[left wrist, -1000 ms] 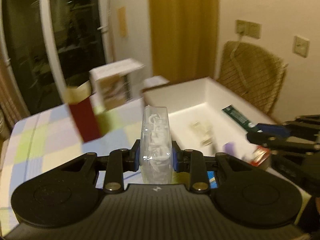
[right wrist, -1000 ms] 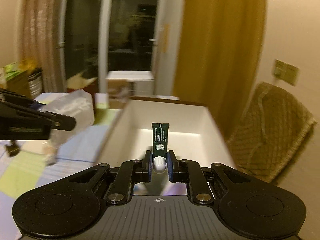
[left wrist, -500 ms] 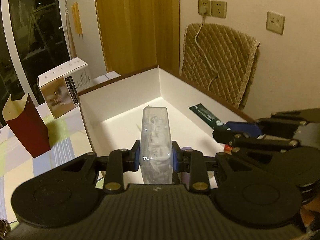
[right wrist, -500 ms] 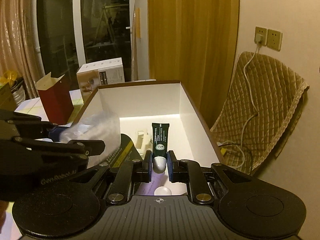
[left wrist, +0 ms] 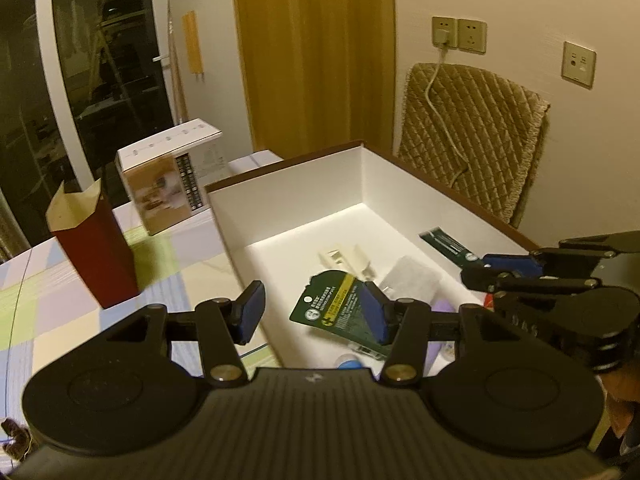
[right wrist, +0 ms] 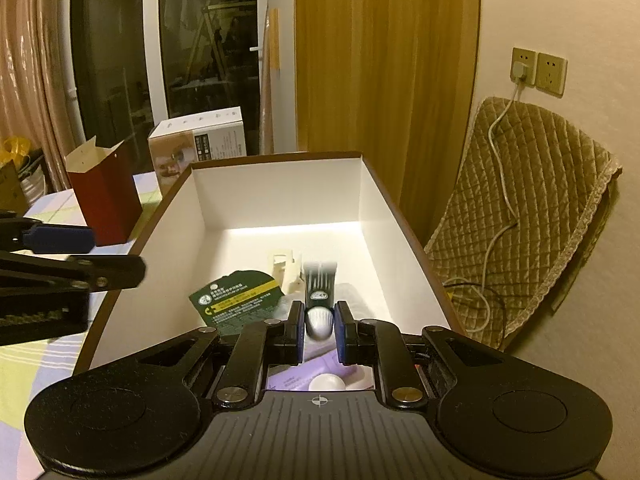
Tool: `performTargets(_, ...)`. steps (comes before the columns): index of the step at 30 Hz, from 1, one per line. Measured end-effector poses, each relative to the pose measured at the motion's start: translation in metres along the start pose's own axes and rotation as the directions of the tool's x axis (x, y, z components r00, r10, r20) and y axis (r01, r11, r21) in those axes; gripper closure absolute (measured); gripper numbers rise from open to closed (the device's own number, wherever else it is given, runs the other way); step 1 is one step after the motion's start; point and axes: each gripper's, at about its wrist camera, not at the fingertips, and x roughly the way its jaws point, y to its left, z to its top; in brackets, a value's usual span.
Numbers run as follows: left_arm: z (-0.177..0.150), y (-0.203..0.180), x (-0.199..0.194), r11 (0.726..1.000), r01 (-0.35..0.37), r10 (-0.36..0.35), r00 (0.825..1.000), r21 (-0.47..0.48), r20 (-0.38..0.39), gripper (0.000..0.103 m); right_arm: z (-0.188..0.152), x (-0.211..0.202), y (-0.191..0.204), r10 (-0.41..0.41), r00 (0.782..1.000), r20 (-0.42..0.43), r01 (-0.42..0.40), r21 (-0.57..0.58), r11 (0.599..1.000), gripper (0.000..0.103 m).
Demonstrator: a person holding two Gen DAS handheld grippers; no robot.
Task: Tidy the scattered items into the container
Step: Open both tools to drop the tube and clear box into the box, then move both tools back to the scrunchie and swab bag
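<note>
Container [right wrist: 280,196] contents partly hidden; left gripper [left wrist: 312,312] opening empty, right gripper [right wrist: 319,322] clamps tube [right wrist: 320,284].

Both wrist views look forward and down, close above the white box [left wrist: 288,196] [right wrist: 276,196]. The left view stands at the box's seven o'clock side, the right at six. Both share the box's inside and the red carton [left wrist: 96,256] [right wrist: 106,200].

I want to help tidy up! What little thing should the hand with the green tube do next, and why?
Probably open the right gripper so the green tube drops. Its jaws are shut on the tube's white cap, right over the white box, where other things already lie. The left gripper is opening, with nothing between its jaws.
</note>
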Motion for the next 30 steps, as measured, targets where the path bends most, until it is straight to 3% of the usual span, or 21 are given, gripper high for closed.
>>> performTargets(20,-0.023,0.040,-0.019,0.996,-0.066,0.064,0.997,-0.061,-0.038,0.055,0.002,-0.010,0.028,0.030,0.997,0.070,-0.024,-0.083,0.996,0.085)
performTargets(27,-0.042,0.073,-0.040,0.987,-0.127,0.123,0.991,-0.096,-0.046,0.055,0.014,-0.032,0.076,0.151,0.979,0.140,-0.133,-0.131,0.982,0.085)
performTargets(28,-0.046,0.079,-0.044,0.985,-0.140,0.135,0.990,-0.105,-0.051,0.055,0.015,-0.035,0.086,0.173,0.974,0.145,-0.152,-0.148,0.977,0.081)
performTargets(29,-0.052,0.087,-0.048,0.981,-0.156,0.151,0.987,-0.116,-0.057,0.055,0.016,-0.037,0.096,0.197,0.969,0.150,-0.172,-0.164,0.971,0.068)
performTargets(30,-0.058,0.096,-0.052,0.977,-0.174,0.168,0.984,-0.126,-0.063,0.054,0.016,-0.040,0.104,0.221,0.962,0.163,-0.193,-0.169,0.967,0.019)
